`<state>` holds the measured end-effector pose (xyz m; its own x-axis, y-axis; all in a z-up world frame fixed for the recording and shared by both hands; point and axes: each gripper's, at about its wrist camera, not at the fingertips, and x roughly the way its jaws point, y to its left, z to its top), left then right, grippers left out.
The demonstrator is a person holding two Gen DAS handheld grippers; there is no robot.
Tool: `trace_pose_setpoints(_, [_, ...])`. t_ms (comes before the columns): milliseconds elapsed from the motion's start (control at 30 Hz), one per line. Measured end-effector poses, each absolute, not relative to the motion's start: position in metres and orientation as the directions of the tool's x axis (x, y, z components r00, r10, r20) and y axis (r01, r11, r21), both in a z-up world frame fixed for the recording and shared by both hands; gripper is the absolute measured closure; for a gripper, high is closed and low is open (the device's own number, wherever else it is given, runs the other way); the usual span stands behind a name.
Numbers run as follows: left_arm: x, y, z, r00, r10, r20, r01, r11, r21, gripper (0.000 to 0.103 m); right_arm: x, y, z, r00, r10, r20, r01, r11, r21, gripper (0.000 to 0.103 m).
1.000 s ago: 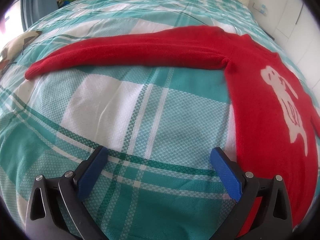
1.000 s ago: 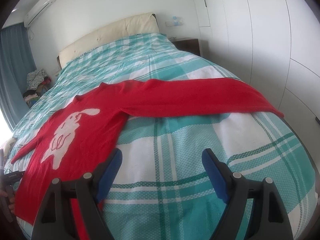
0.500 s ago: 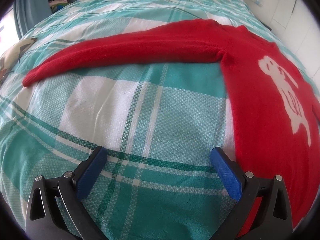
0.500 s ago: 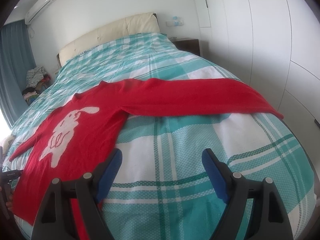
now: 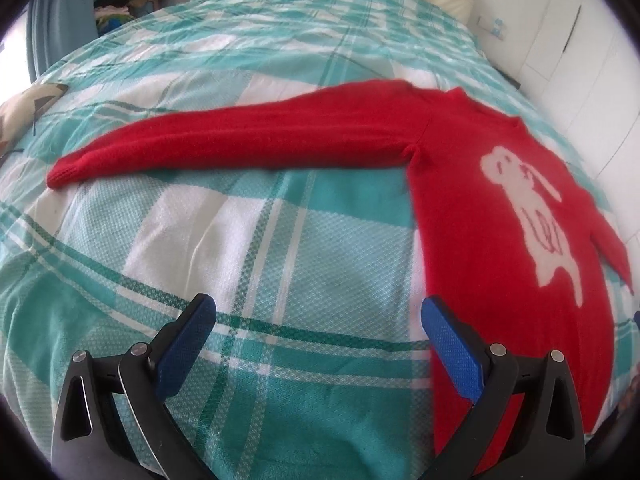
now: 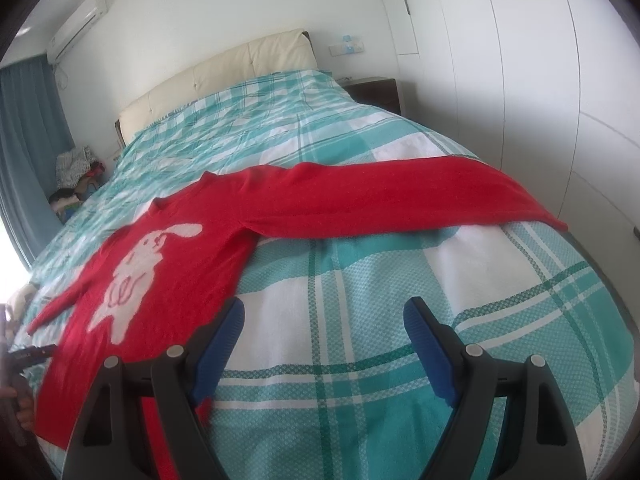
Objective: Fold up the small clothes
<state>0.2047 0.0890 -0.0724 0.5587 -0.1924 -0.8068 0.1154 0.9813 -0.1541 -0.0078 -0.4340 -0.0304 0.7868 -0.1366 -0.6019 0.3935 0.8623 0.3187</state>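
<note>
A red sweater (image 5: 480,240) with a white dog motif (image 5: 532,216) lay face up and unfolded across the foot of a bed covered by a teal plaid bedspread (image 5: 280,240), both sleeves stretched outward. The left gripper (image 5: 316,344) hovered over bare bedspread just beside the sweater's side edge, jaws wide apart and empty; the right gripper (image 6: 324,340) hovered likewise at the opposite side, jaws spread, holding nothing. The step in hand was judged to be the 1st fold, a sleeve brought across the body. To do it well, each gripper would pinch only the knit near a cuff (image 5: 60,172) or shoulder, not the bedspread beneath, then lift low and lay the sleeve flat without dragging the body.
</note>
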Motion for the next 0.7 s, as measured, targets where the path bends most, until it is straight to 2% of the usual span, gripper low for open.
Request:
trace_pose_setpoints(167, [0.201, 0.090, -0.062, 0.606, -0.163, -0.778, 0.109, 0.987, -0.121, 0.000, -0.041, -0.495, -0.030, 0.826, -0.074, -0.558, 0.452, 0.678, 0.580, 0.022])
trace_pose_setpoints(267, [0.205, 0.095, -0.063, 0.598, -0.169, -0.783, 0.085, 0.985, -0.147, 0.000, -0.055, -0.544, -0.036, 0.845, -0.061, -0.532, 0.482, 0.517, 0.707, 0.022])
trace_pose_setpoints(367, [0.208, 0.100, -0.066, 0.592, -0.182, -0.785, 0.066, 0.982, -0.178, 0.000, -0.053, -0.591, -0.057, 0.867, 0.017, -0.498, 0.466, 0.325, 0.823, 0.022])
trace_pose_setpoints(500, [0.209, 0.103, -0.070, 0.589, -0.158, -0.792, 0.038, 0.985, -0.168, 0.000, -0.047, -0.632, -0.081, 0.881, 0.008, -0.473, 0.464, 0.187, 0.866, 0.027])
trace_pose_setpoints(700, [0.212, 0.106, -0.078, 0.573, -0.149, -0.806, 0.010, 0.985, -0.174, 0.000, -0.027, -0.659, -0.094, 0.886, -0.056, -0.461, 0.464, 0.136, 0.875, 0.041])
